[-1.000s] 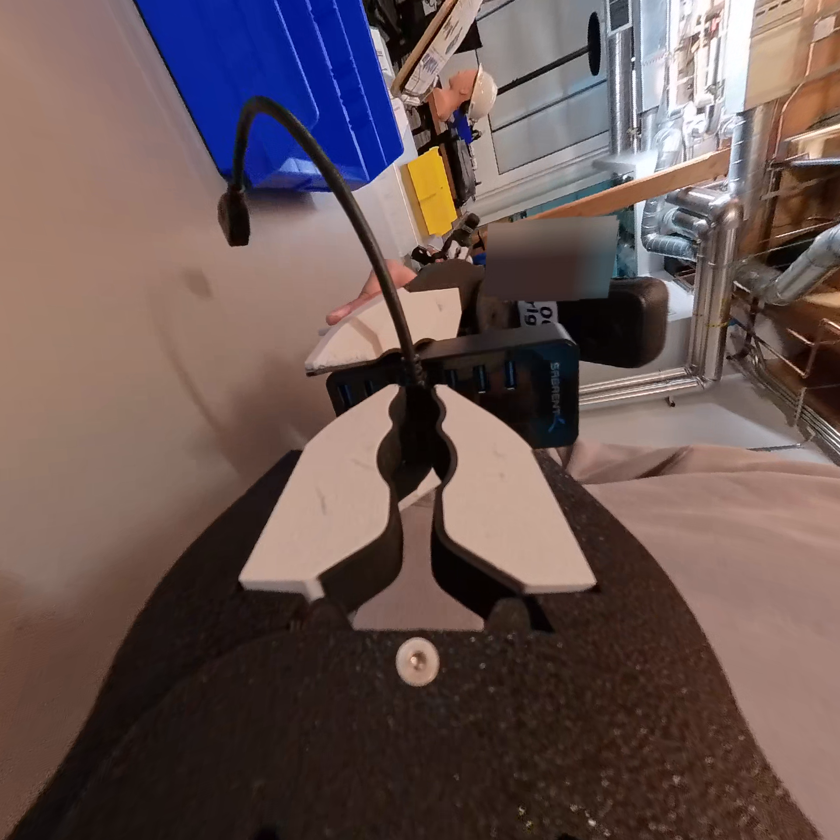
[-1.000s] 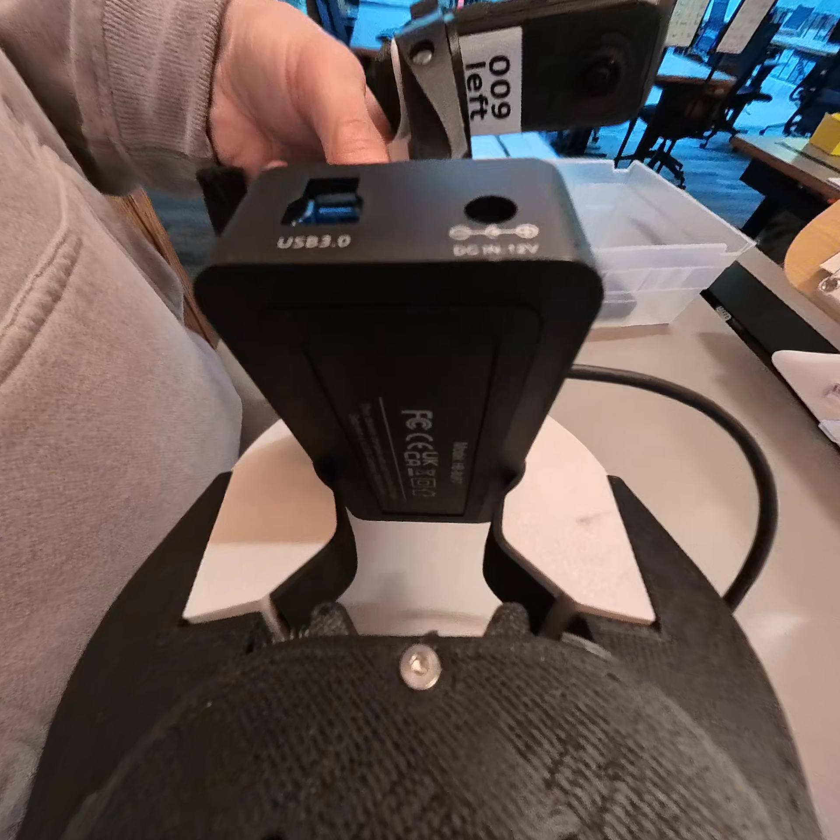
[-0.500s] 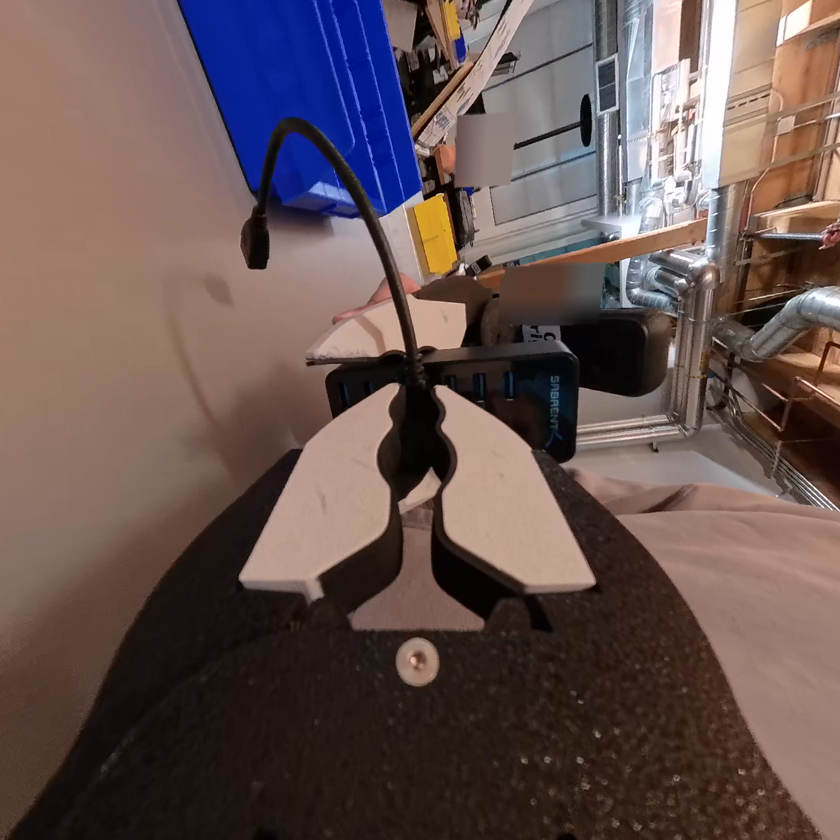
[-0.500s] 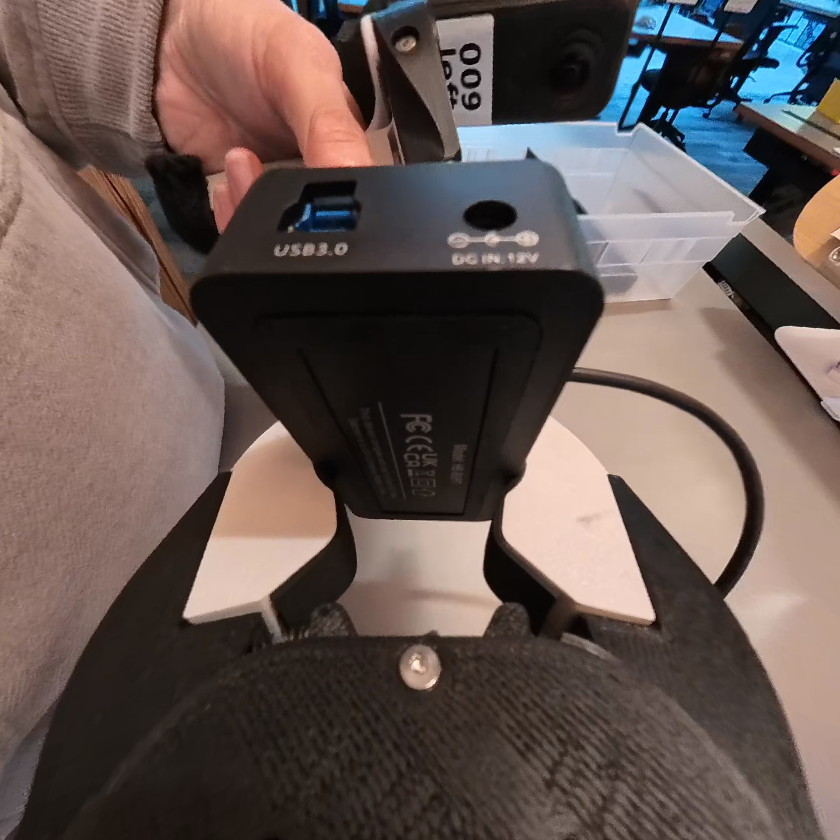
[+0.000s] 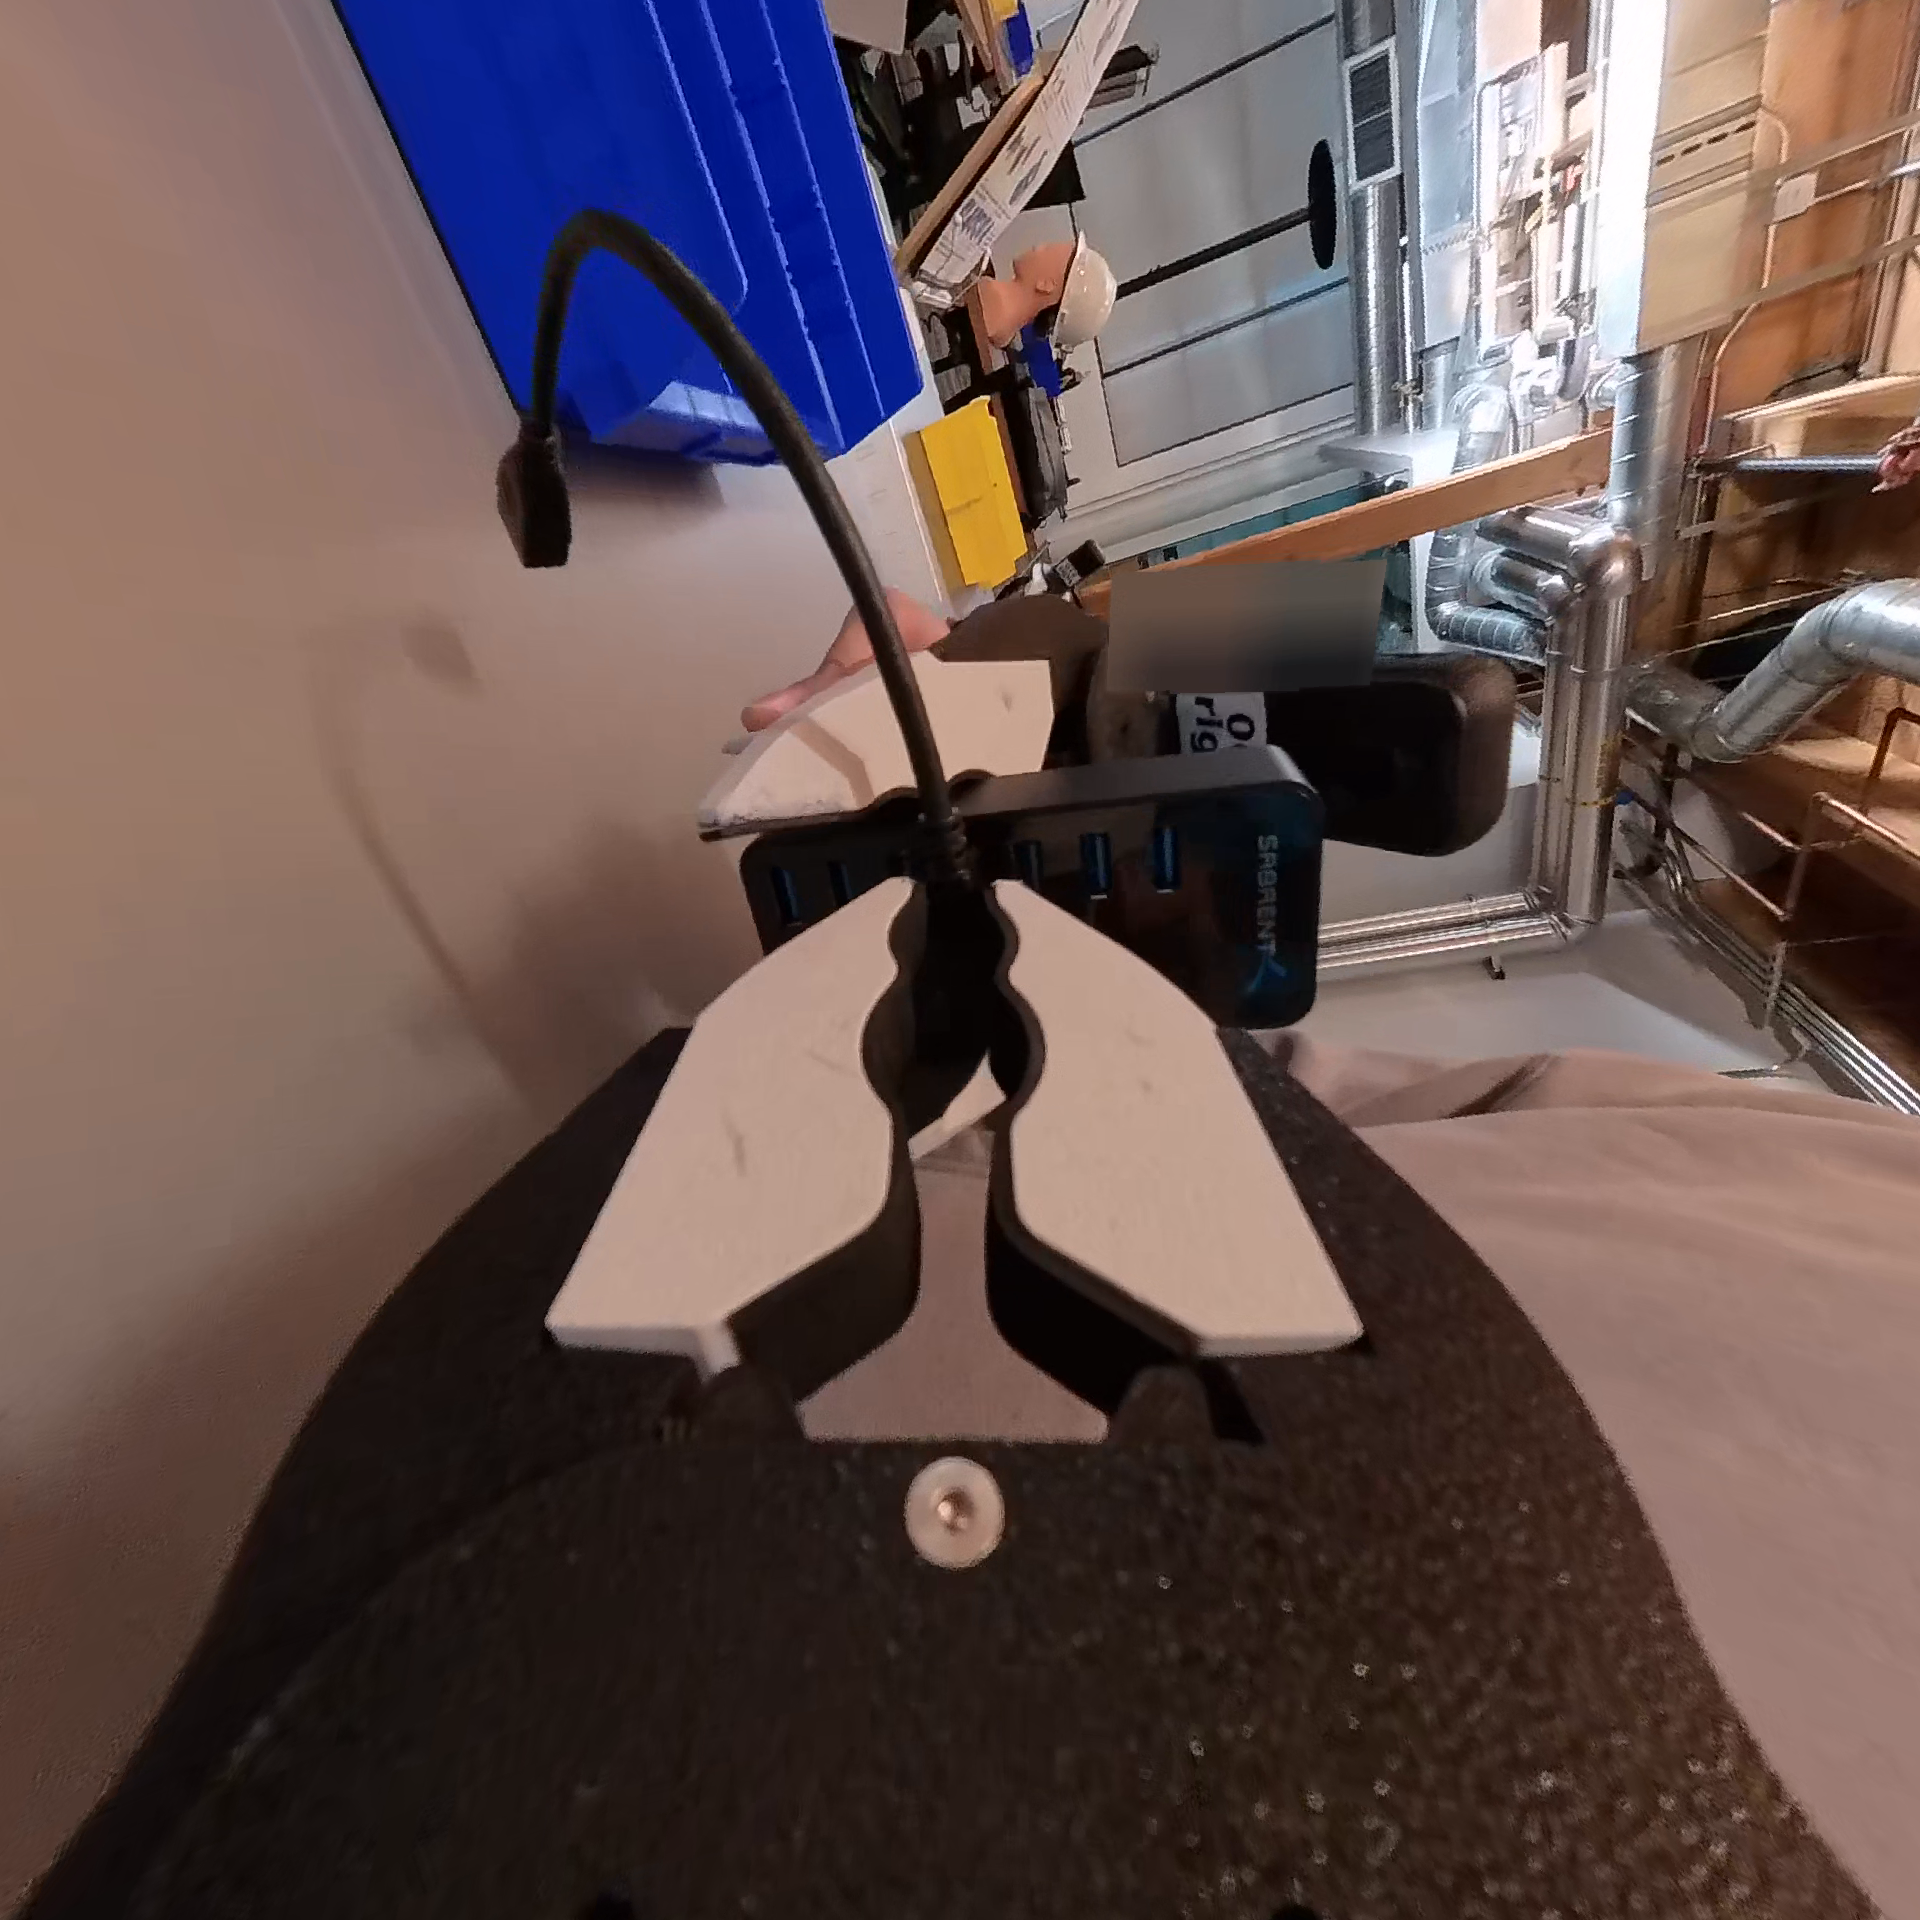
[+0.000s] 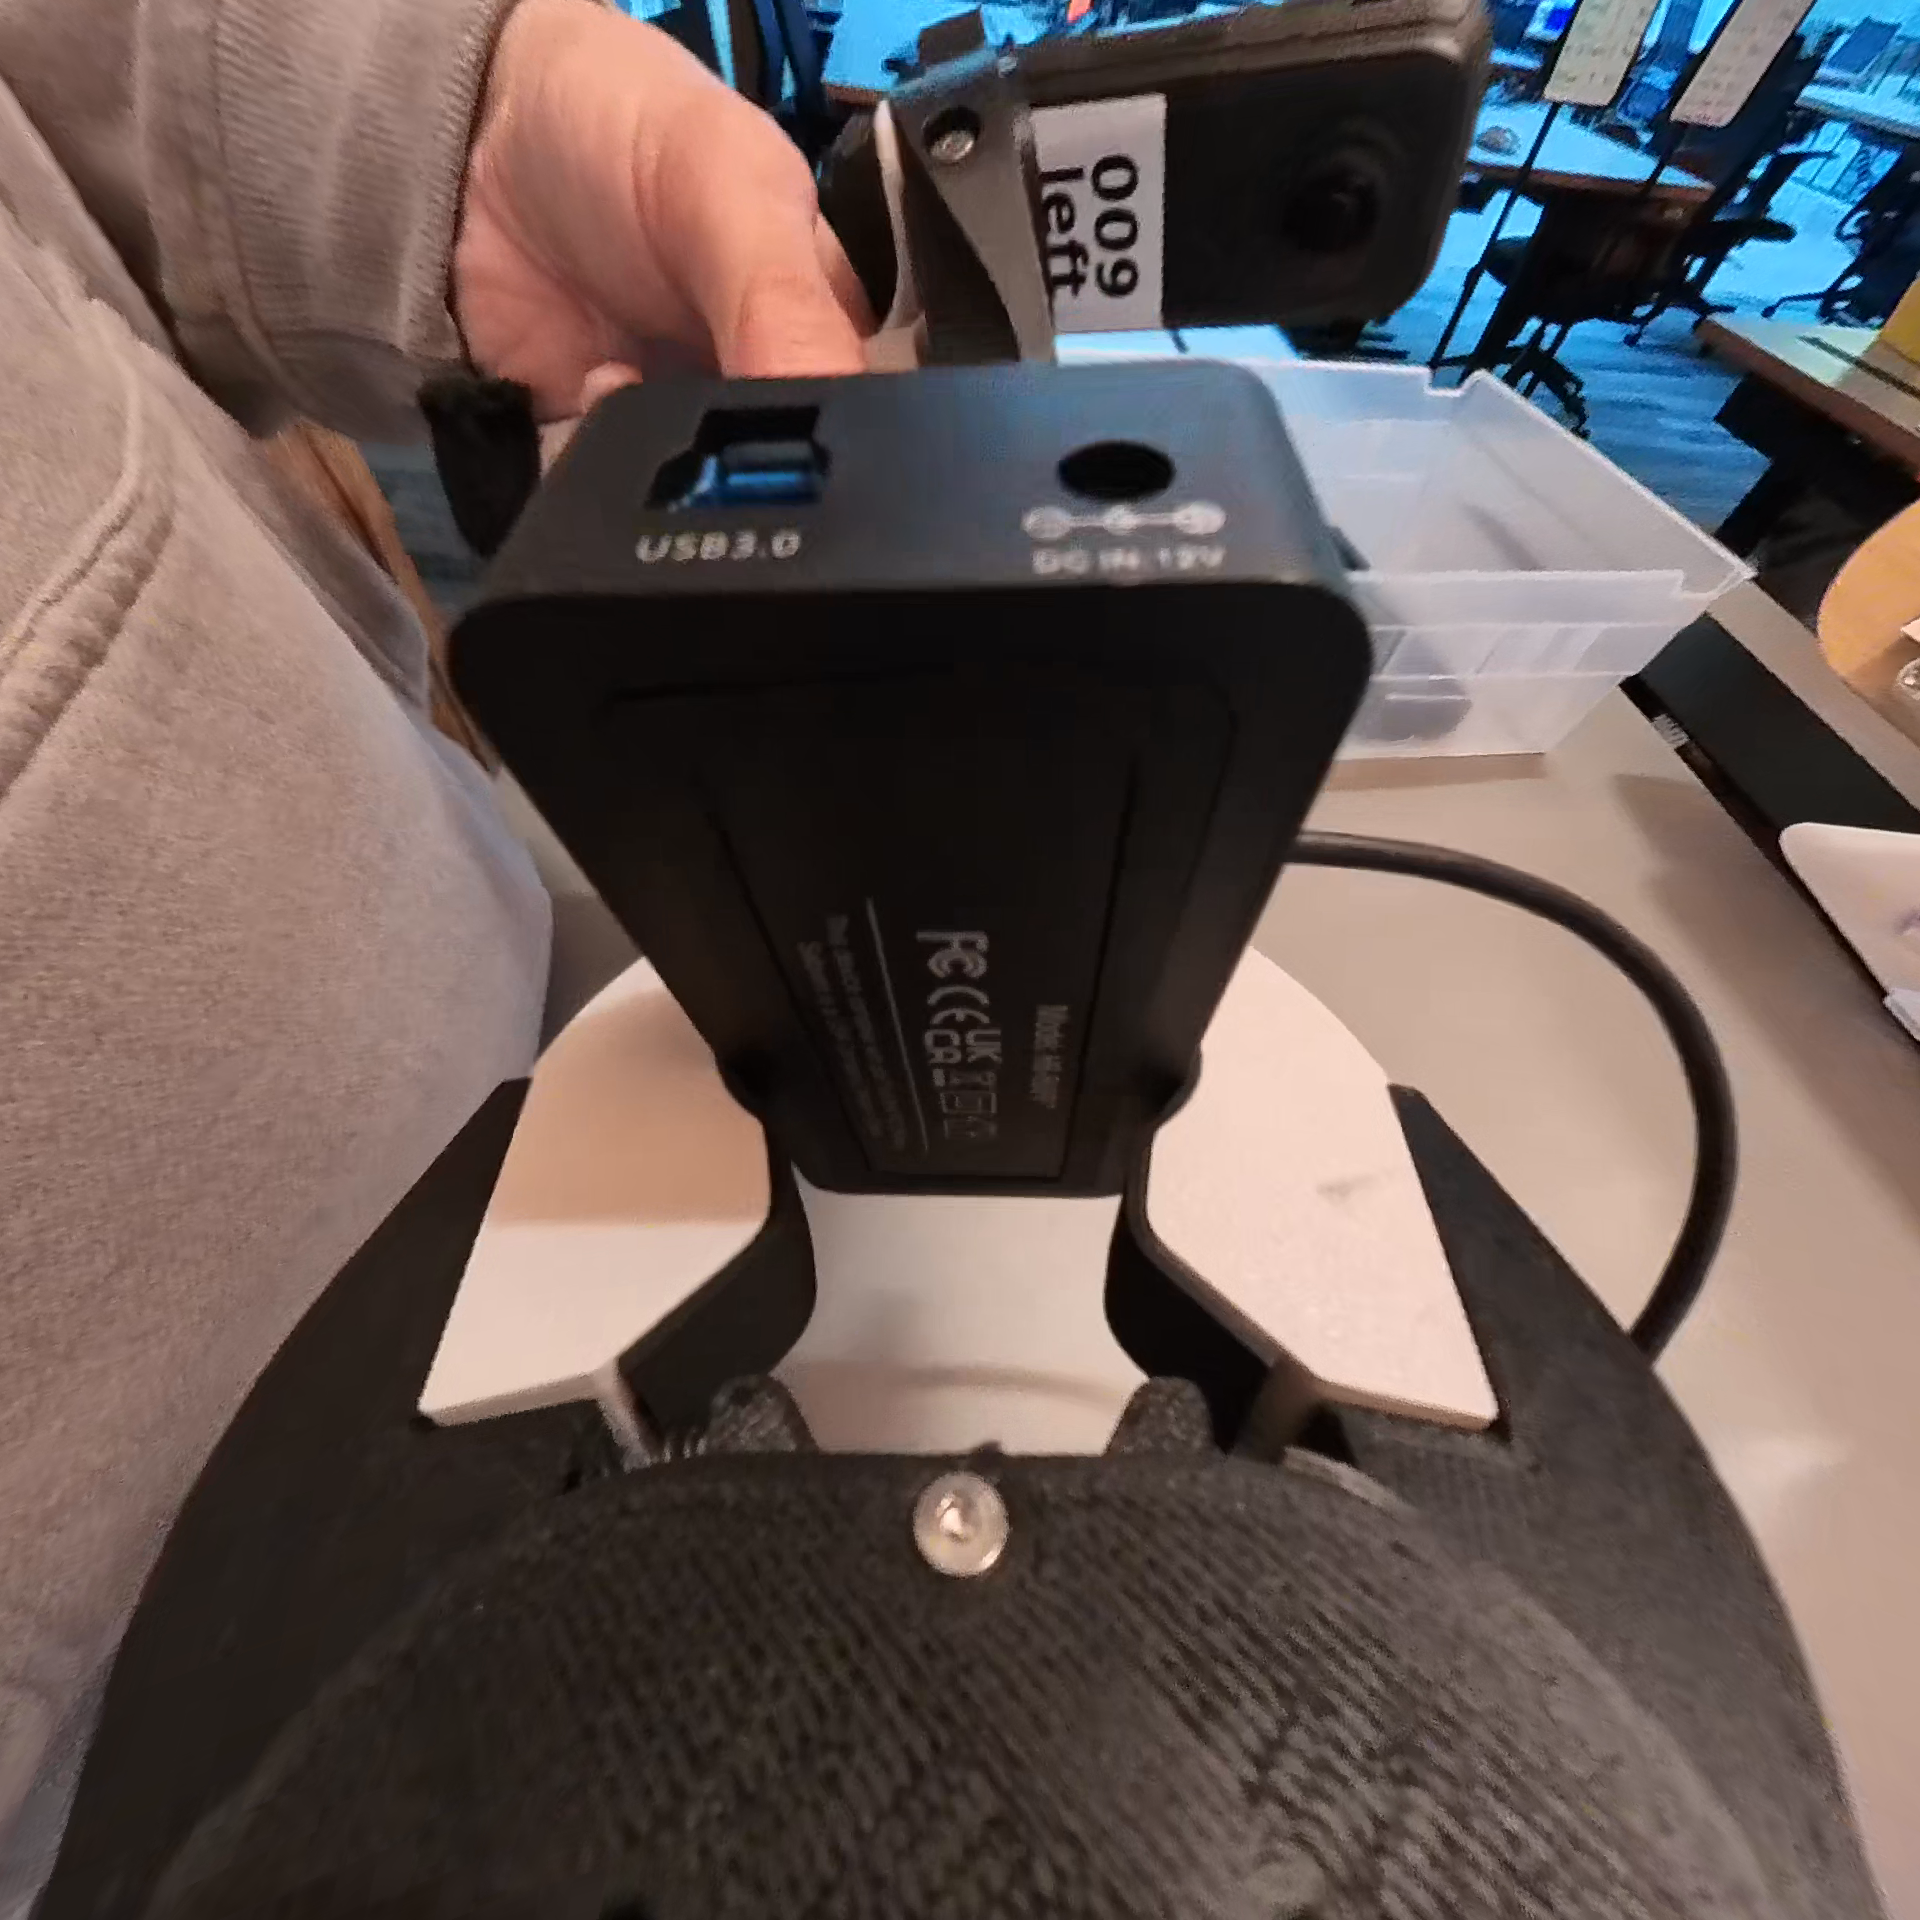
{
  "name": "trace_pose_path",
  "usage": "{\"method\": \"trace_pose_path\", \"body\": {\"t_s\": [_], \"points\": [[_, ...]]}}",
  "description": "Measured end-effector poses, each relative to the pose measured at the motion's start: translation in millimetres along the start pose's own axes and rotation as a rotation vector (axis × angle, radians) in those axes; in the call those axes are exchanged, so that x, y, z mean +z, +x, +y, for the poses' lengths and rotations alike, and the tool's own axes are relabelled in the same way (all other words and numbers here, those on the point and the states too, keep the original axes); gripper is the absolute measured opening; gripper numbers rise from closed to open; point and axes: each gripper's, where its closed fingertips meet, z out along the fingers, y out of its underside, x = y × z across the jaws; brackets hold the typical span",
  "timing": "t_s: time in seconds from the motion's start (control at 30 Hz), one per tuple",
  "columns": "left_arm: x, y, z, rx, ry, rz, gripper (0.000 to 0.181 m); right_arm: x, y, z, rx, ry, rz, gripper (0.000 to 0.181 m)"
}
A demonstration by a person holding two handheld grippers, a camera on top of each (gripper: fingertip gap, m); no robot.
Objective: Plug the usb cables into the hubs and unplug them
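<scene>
Both tools are lifted off the pale grey counter (image 6: 1558, 935) and meet in mid-air in front of the person's beige sweatshirt. The right hand-held gripper (image 6: 961, 1081), with its white flat fingers (image 6: 1299, 1195) on black mounts, is clamped on the narrow end of a black rectangular plastic USB hub (image 6: 914, 790), which stands up out of it with its underside facing the right wrist camera. The hub's far end face carries a blue square socket and a round socket, both vacant.

From the left wrist view, the same hub (image 5: 1195, 904) lies crosswise, its row of blue ports facing the left hand-held gripper (image 5: 951, 894). That gripper is clenched on the black moulded plug of a thin black USB cable (image 5: 727, 322); the plug sits right at the port row, though whether it is fully seated is hidden by the fingertips. The cable arcs upward and away, ending in a small black connector (image 5: 535, 509) that dangles free.

A person's bare hand (image 6: 644, 239) grips the left tool's handle just beyond the hub. Farther back, a clear plastic compartment tray (image 6: 1507, 623) rests on the counter, and a large blue plastic bin (image 5: 644, 208) stands at its other end.
</scene>
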Motion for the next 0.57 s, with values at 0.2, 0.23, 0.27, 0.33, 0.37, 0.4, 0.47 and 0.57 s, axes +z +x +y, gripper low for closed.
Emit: {"method": "trace_pose_path", "body": {"t_s": [0.2,0.23,0.27,0.33,0.37,0.4,0.47,0.57], "points": [[1.0,-7.3,3.1,-0.002,0.006,-0.037,0.008,2.1,-2.9,9.4,-0.011,-0.072,-0.022,0.072],[0.9,-7.7,2.5,-0.008,0.012,-0.031,0.008,2.6,-1.9,9.3,-0.010,-0.068,-0.017,0.071],[1.2,-9.0,2.4,-0.007,0.015,-0.034,0.008,3.0,-1.4,10.1,-0.013,-0.072,-0.016,0.071],[1.3,-12.2,2.5,0.012,0.019,-0.051,0.008,3.3,-0.7,14.4,-0.035,-0.095,-0.021,0.072],[0.5,-12.8,1.3,0.031,0.024,-0.059,0.009,4.0,0.3,16.1,-0.046,-0.106,-0.015,0.072],[-0.9,-11.7,-1.3,0.066,0.036,-0.062,0.009,4.8,3.1,14.7,-0.046,-0.101,0.008,0.072],[-9.3,-8.6,-8.4,0.180,0.057,-0.092,0.012,4.3,6.8,9.0,-0.017,-0.070,0.029,0.072],[-55.7,0.0,-39.3,0.413,0.212,-0.212,0.022,-7.3,18.0,16.0,0.000,-0.085,0.092,0.072]]}}
